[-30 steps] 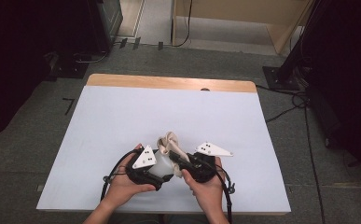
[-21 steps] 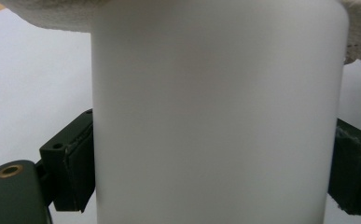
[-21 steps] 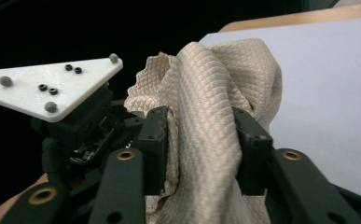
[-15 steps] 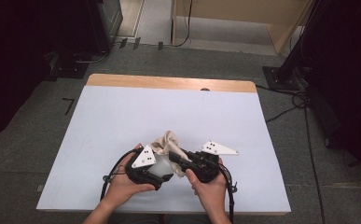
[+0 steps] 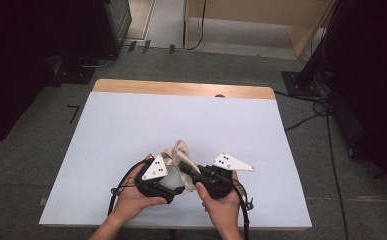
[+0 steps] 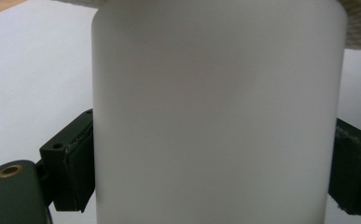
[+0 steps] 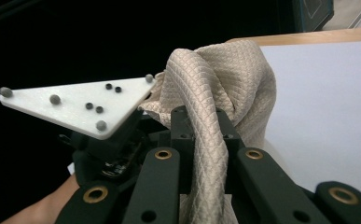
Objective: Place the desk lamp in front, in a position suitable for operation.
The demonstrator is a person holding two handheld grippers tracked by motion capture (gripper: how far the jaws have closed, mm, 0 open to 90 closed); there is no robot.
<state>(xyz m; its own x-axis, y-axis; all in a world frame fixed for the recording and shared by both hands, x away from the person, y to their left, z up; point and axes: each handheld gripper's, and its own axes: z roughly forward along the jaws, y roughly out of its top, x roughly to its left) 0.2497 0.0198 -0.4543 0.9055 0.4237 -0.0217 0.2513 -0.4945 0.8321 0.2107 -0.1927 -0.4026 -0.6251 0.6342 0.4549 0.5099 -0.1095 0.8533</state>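
**Both tongs engaged: white container clamped, beige cloth pinched above it**

The landmark here is the white container [image 6: 218, 112], a smooth, matte, cylindrical vessel standing near the front edge of the white bench [image 5: 131, 125], just ahead of the person's hands. In the left gripper view its wall rises between the two black pads [image 6: 78, 168], one pressed against each side, so the left tongs [image 5: 168, 177] are gripping the container around its body. In the high view a pale part of the container shows just right of the left tongs.

Directly over the container lies a beige cloth [image 7: 215, 93] with a quilted diamond weave. It is bunched and draped across the container's top, its edge visible along the upper border of the left gripper view, and one peak of it stands up beyond the container in the high view [image 5: 178, 152]. The right tongs [image 7: 201, 135], coming in from the container's right side, have just been closing and are now shut on a rolled fold of that cloth, which runs down between the two black arms. The cloth hangs partly over the far side of the container toward the open bench.

The grey three-cornered plate [image 7: 80, 105] of the left tongs sits just left of the cloth, close beside it. The left hand [image 5: 136, 200] and right hand [image 5: 221, 205] sit on the near side of the container.
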